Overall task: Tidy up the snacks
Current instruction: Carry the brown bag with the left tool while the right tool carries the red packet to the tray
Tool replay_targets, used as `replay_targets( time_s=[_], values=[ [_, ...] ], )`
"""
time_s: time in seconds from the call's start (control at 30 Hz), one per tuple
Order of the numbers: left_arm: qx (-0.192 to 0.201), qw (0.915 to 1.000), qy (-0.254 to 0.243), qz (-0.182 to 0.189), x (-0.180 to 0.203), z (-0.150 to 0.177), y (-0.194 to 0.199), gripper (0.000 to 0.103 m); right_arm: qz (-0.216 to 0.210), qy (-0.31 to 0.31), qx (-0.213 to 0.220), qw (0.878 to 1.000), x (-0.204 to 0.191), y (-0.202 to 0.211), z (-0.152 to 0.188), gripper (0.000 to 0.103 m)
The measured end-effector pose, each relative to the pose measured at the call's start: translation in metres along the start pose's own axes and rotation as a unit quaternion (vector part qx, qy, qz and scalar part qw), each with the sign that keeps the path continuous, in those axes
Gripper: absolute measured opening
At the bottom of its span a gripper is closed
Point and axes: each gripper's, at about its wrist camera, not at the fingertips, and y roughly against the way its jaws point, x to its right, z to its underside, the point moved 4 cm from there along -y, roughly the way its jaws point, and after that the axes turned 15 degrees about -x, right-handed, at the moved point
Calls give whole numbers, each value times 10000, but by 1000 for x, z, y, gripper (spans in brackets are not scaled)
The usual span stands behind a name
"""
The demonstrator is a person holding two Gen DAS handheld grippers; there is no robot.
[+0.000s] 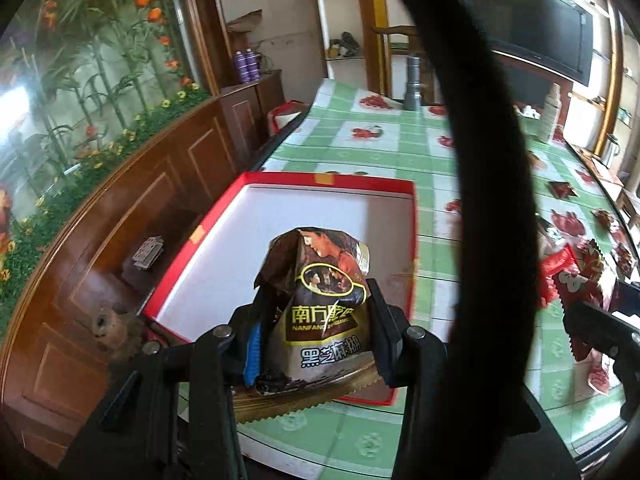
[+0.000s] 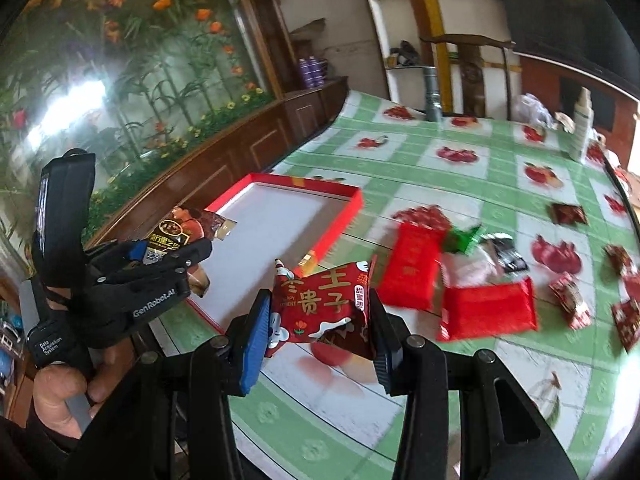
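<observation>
My left gripper (image 1: 316,320) is shut on a brown sesame-paste packet (image 1: 320,300) and holds it over the near edge of the red box (image 1: 328,179) with a white floor. In the right wrist view the left gripper (image 2: 188,248) with that packet (image 2: 182,230) hangs over the box's (image 2: 340,216) near left side. My right gripper (image 2: 320,316) is shut on a red snack packet with gold characters (image 2: 320,300), held above the table just right of the box.
Two flat red packets (image 2: 412,272) (image 2: 488,310), a green wrapper (image 2: 464,238) and several small dark red sachets (image 2: 568,214) lie on the green checked tablecloth (image 2: 472,176). A grey flashlight (image 2: 433,92) and a white bottle (image 2: 580,124) stand at the far edge. A wooden cabinet (image 1: 120,216) runs along the left.
</observation>
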Motion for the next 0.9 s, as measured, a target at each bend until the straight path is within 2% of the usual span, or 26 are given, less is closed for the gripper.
replay_targets(
  time_s=[0.47,0.9],
  values=[
    [-271,9986,400,-210,-49,-8,-33,45,-320,476,-263,9980,-45,-47,-30,44],
    [-734,9947,681,-239,-82,-7,-79,45,-436,612,-849,9936,-67,-109,-36,44]
  ],
)
